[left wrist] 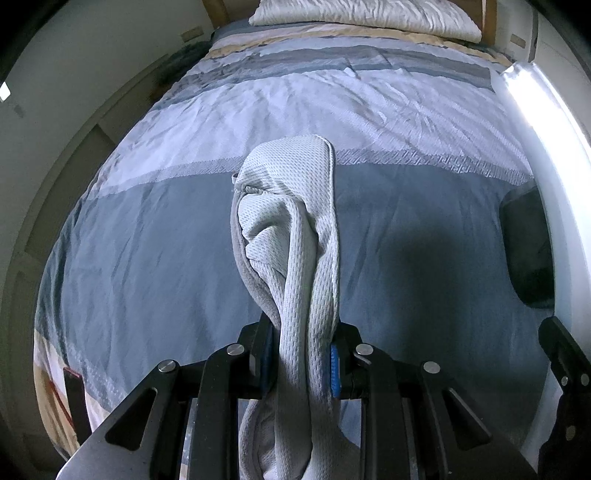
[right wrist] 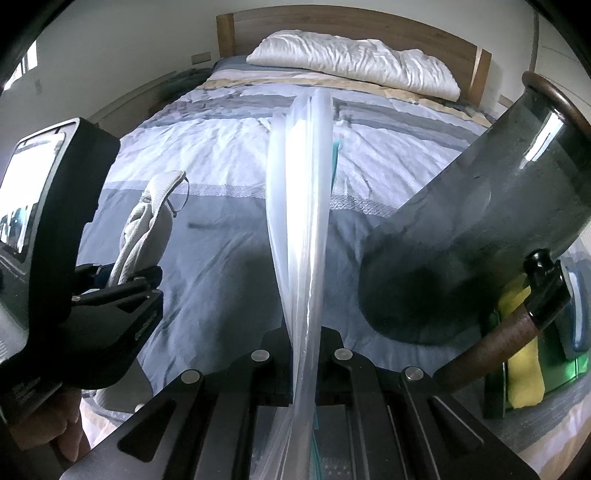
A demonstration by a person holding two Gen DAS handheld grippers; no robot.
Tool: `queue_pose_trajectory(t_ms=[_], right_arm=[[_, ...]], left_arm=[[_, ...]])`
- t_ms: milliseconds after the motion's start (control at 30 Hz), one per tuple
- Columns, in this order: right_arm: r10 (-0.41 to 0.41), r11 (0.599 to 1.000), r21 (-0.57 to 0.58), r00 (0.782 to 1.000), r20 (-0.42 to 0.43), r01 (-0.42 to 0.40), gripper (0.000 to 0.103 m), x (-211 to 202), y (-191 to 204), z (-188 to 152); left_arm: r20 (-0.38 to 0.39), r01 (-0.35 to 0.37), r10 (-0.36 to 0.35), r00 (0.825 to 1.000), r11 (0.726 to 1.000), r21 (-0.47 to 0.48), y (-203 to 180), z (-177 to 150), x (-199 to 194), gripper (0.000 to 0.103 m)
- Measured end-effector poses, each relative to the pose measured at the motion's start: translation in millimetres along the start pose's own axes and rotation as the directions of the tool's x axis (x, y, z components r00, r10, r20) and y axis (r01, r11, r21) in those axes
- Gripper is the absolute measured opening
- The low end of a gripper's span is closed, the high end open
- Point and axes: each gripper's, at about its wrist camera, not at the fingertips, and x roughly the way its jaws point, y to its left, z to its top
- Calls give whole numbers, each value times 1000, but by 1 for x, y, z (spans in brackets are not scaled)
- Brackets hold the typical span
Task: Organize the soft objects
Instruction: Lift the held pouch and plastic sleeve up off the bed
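Note:
My left gripper (left wrist: 303, 354) is shut on a bunched grey textured cloth (left wrist: 295, 229), which stands up from the jaws over the bed. In the right wrist view the same left gripper (right wrist: 125, 277) and cloth (right wrist: 147, 218) show at the left, held by a hand. My right gripper (right wrist: 299, 354) is shut on a clear plastic bag (right wrist: 299, 192), whose thin edge rises between the jaws; a teal strip shows along its right side.
Below both grippers lies a bed with a blue, grey and white quilt (left wrist: 221, 122), a white pillow (right wrist: 351, 59) and a wooden headboard (right wrist: 406, 33). A dark grey tote bag (right wrist: 480, 221) with brown handles stands at the right, with a yellow cloth (right wrist: 524, 369) beside it.

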Motion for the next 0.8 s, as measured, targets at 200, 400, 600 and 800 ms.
queue_pose_trajectory(t_ms=[200, 400, 600, 800], right_arm=[[15, 999, -33, 1000, -5, -15, 5, -10, 1, -6], [21, 998, -64, 1000, -13, -22, 5, -20, -1, -13], [17, 997, -73, 1000, -21, -18, 5, -28, -8, -16], [10, 997, -70, 1000, -23, -12, 5, -36, -10, -18]], left_arm=[[-15, -16, 16, 1000, 1000, -8, 3, -9, -4, 21], [-20, -22, 22, 1000, 1000, -12, 3, -14, -10, 21], [-16, -23, 23, 1000, 1000, -6, 0, -17, -17, 21], [-11, -23, 23, 1000, 1000, 11, -7, -16, -23, 21]])
